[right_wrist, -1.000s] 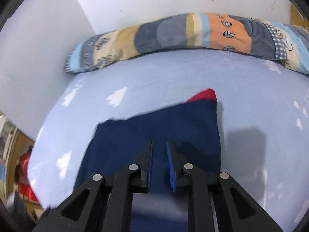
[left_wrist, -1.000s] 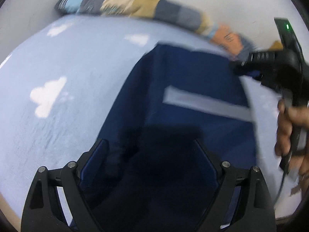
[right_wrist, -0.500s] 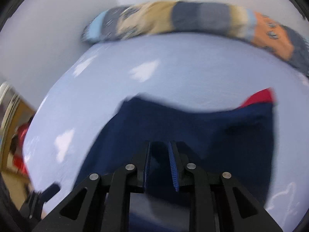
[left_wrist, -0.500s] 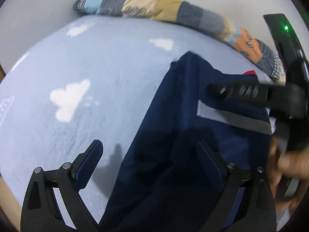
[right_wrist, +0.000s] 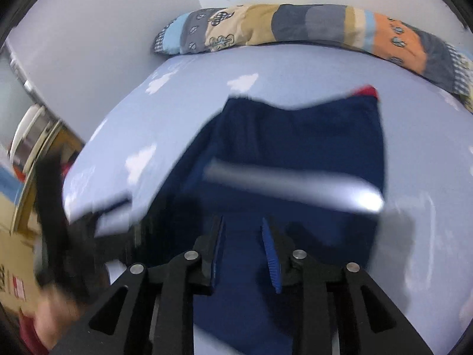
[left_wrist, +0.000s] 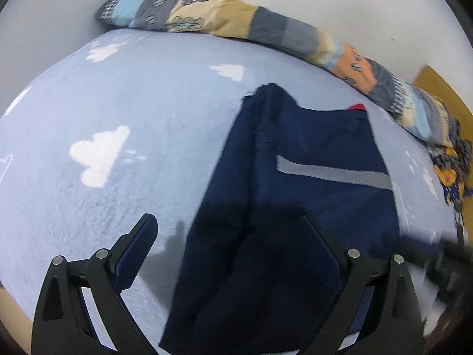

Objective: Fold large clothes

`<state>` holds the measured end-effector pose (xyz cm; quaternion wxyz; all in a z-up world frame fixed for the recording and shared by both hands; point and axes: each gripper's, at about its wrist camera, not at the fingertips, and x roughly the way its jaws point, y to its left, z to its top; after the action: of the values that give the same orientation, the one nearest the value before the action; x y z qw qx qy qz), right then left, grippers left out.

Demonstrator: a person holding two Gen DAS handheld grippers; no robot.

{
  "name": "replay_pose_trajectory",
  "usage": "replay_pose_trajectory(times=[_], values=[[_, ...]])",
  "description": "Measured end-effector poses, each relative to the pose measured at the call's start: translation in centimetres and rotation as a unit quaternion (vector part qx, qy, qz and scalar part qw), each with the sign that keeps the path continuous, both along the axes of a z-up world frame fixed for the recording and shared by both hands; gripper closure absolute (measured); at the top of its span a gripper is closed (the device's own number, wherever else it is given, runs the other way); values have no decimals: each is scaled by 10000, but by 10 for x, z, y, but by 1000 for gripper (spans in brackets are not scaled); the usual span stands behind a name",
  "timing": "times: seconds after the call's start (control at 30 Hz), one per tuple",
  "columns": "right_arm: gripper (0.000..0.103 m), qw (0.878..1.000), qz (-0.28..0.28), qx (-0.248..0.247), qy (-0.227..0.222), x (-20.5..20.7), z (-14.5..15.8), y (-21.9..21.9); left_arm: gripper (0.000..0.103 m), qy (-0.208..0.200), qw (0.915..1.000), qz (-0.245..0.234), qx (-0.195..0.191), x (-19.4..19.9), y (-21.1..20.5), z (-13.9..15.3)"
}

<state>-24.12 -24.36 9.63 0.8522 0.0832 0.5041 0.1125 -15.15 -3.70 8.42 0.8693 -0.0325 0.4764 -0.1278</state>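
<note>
A navy garment [left_wrist: 298, 183] with a grey stripe [left_wrist: 334, 173] and a red patch at its far corner lies folded on the light blue bed sheet [left_wrist: 118, 112]. It also shows in the right wrist view [right_wrist: 295, 148]. My left gripper [left_wrist: 230, 236] is wide open and empty above the garment's near left edge. My right gripper [right_wrist: 244, 236] hovers over the garment's near part with its jaws partly apart and nothing between them. The left gripper's blurred body [right_wrist: 56, 207] shows at the left of the right wrist view.
A long patchwork bolster [left_wrist: 266, 29] lies along the wall at the far edge of the bed, and it also shows in the right wrist view [right_wrist: 295, 26]. A patterned cloth [left_wrist: 452, 171] lies at the right. A cardboard box [right_wrist: 11, 254] stands off the bed's left side.
My right gripper's jaws have opened from nearly shut and let the garment go, then pulled back. Both grippers have drawn back from the garment, which now lies flat.
</note>
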Motion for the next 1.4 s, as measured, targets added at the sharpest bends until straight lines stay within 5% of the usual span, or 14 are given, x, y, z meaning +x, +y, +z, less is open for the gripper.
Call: replay_pose_trajectory(times=[0.17,0.3,0.37,0.47,0.57,0.73,0.87,0.93,1.03,1.4], values=[[76,9984,5,-92,554,-33,-57,4,6,290,9992,-257,109,-5,-10,-13],[76,9983,227,-345,404,-31,-53,14,6,528,9974,-283,412,1,-24,-26],[78,9993,293,14,245,-40,-34,8,6,363,9978,-313,464,-2,-24,-20],[75,9993,244,-254,-150,-56,-11,1,6,36,9984,-416,371,-10,-23,-7],[76,9990,114,-411,151,-57,-28,-7,6,-169,9977,-552,367,-14,-30,-2],[76,9994,-132,-4,320,-49,-39,-16,6,-311,9956,-746,475,-16,-41,-2],[74,9986,-229,484,39,-58,-25,-34,6,-525,9934,-832,597,-20,-44,2],[73,9982,-331,486,-150,-58,-16,-38,6,-618,9922,-841,684,-22,-46,4],[59,9977,-462,382,-316,-57,-11,-46,6,-777,9900,-862,799,-22,-51,7],[57,9980,-491,276,-294,-44,-19,-42,6,-1335,9725,-1288,1406,-39,-75,10]])
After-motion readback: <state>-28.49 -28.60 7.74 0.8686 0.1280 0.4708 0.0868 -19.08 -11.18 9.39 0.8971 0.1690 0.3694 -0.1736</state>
